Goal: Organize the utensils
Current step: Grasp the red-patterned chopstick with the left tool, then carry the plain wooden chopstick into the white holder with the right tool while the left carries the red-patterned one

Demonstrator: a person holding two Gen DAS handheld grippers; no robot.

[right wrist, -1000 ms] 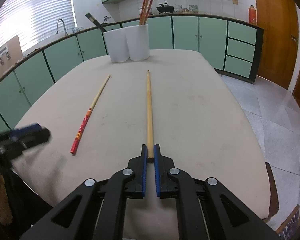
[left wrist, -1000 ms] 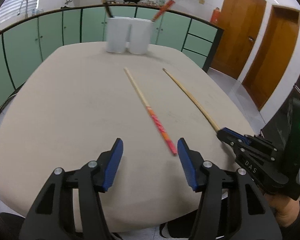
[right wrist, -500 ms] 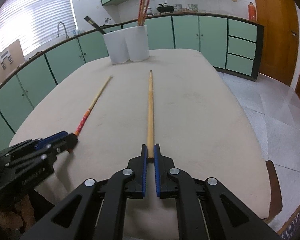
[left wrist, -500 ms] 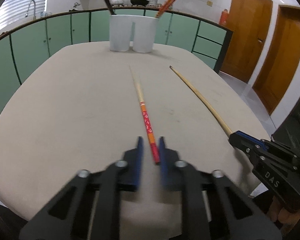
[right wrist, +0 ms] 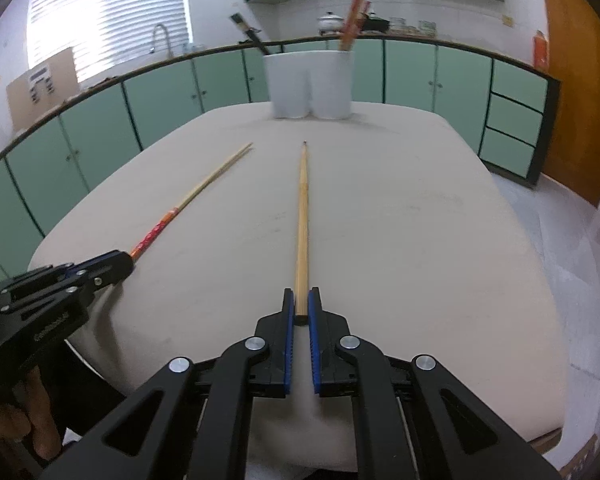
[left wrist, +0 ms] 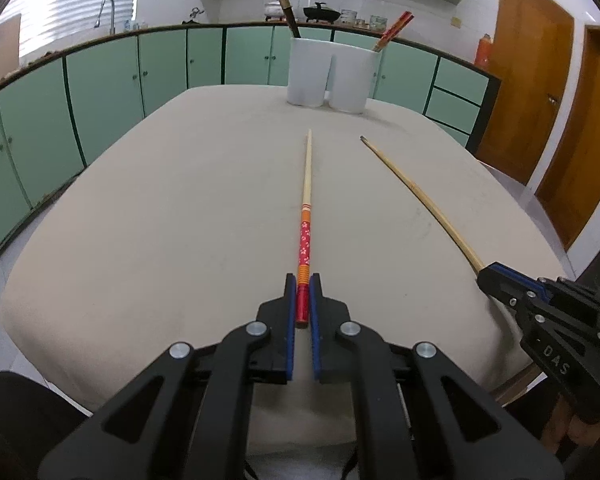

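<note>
Chopsticks sit pinched by their near ends, the red-patterned chopstick (left wrist: 305, 240) in your left gripper (left wrist: 302, 300), the plain chopstick (right wrist: 301, 232) in your right gripper (right wrist: 300, 308), tips aimed at the far white holders (left wrist: 332, 76), ready for sorting.

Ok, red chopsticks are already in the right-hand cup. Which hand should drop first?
Left, probably. The left gripper clamps the red-patterned chopstick, matching those in that white cup.
</note>
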